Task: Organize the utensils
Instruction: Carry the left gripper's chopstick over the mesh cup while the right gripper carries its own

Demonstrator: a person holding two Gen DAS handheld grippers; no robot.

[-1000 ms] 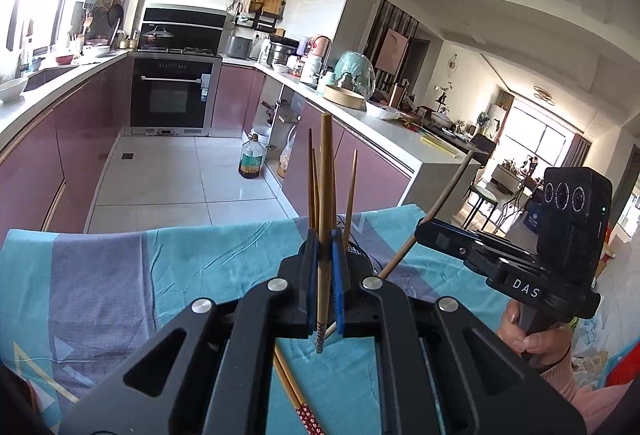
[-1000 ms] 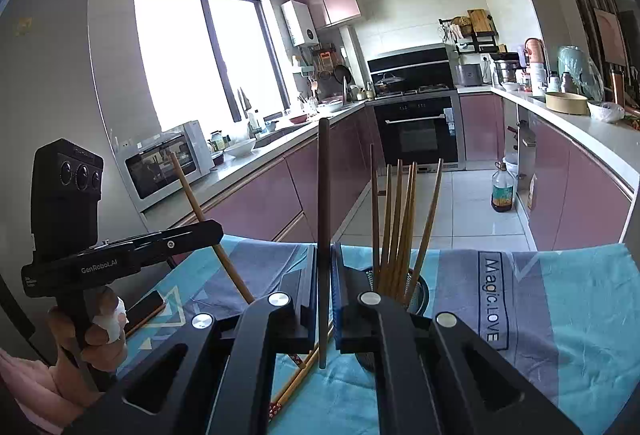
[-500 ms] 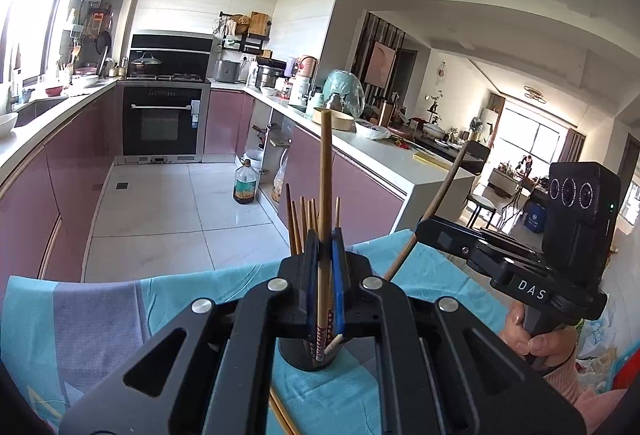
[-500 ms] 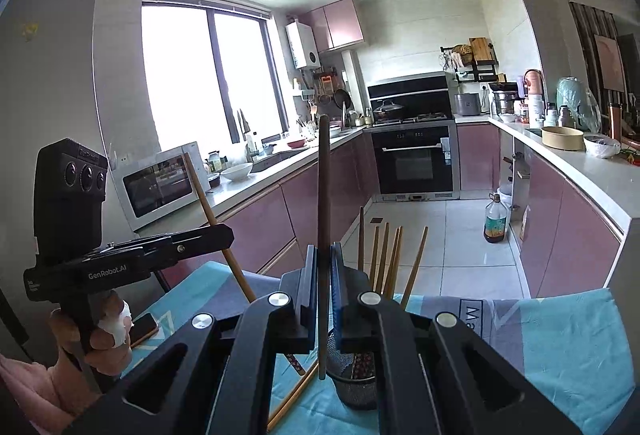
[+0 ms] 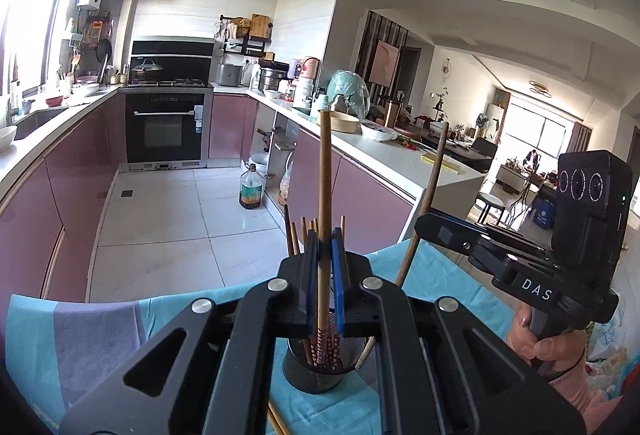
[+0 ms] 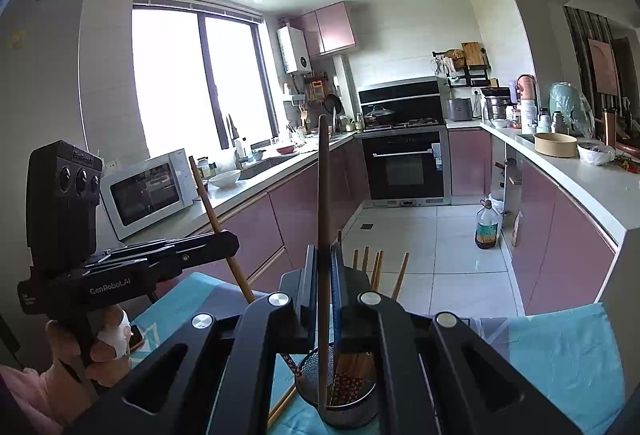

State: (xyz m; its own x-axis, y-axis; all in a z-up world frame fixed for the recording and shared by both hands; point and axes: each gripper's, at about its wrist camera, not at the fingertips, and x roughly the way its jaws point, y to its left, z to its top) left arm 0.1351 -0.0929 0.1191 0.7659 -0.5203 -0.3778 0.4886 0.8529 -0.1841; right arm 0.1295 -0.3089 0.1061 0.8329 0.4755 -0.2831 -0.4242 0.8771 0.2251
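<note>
My left gripper (image 5: 325,247) is shut on a light wooden chopstick (image 5: 324,171) held upright, its patterned lower end inside a black mesh holder (image 5: 320,371) with several chopsticks. My right gripper (image 6: 323,263) is shut on a dark brown chopstick (image 6: 323,179), also upright, its tip down in the same holder (image 6: 344,407). Each gripper shows in the other's view: the right one (image 5: 436,231) at right, the left one (image 6: 224,239) at left.
The holder stands on a teal and grey cloth (image 5: 92,335) over the table. Loose chopsticks (image 6: 284,401) lie on the cloth beside the holder. A phone (image 6: 134,335) lies at the left. Kitchen counters and floor lie beyond the table edge.
Both grippers have risen and tilted up. The holder has come nearer in both views, and both held chopsticks now reach down into it.
</note>
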